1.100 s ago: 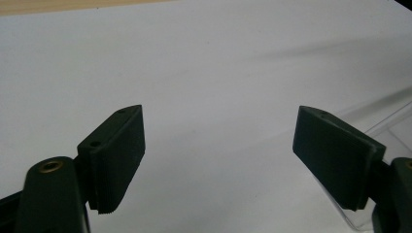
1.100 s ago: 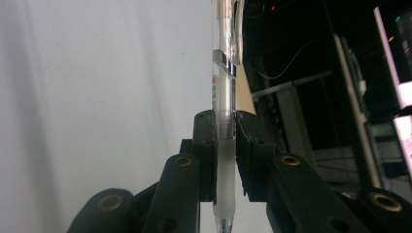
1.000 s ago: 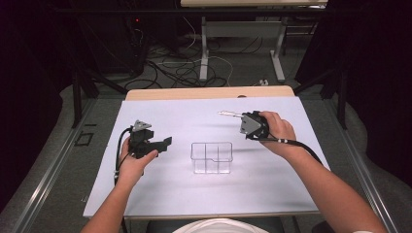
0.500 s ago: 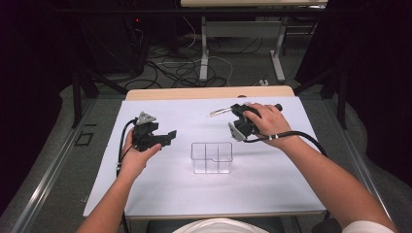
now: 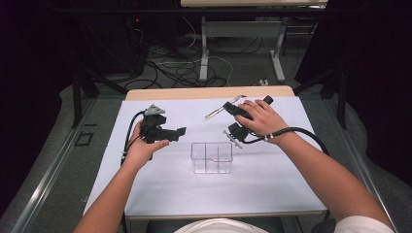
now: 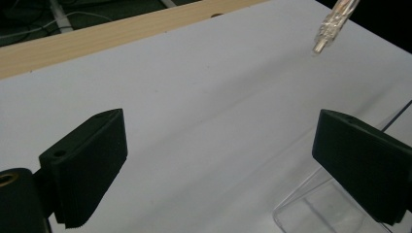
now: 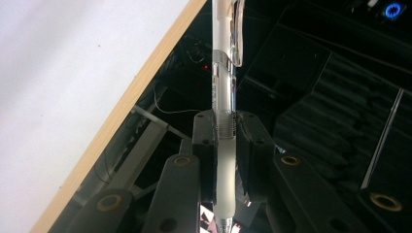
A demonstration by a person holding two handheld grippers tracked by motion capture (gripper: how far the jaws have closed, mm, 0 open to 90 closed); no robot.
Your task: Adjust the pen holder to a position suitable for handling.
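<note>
White paper covers the table (image 5: pixel 145 194) we work at, leaving a strip of pale wood bare along the far edge, and it gives clear things a plain ground to show against. On it, in the middle, stands the clear plastic organizer box (image 5: pixel 212 158), open at the top and split into compartments; we take it as our landmark and, we judge, as the place the pen is meant for, since it sits within easy reach of both arms.

Left of the box we hold the left gripper (image 5: pixel 179 132) above the paper, pointing toward the box. Its jaws have just been opening and now stand wide apart with nothing between them, as the left gripper view shows (image 6: pixel 218 160): bare paper lies in the gap and a corner of the box sits at the lower right. We judge it is kept free so it can steady the box or receive the pen.

Beyond the box and to its right we carry the right gripper (image 5: pixel 228 108), lifted off the table. Its jaws are clamped hard on the transparent ballpoint pen (image 7: pixel 223 145), gripping the barrel near one end so most of its length sticks out toward the box's far left (image 5: pixel 217 110), clear of the paper.
</note>
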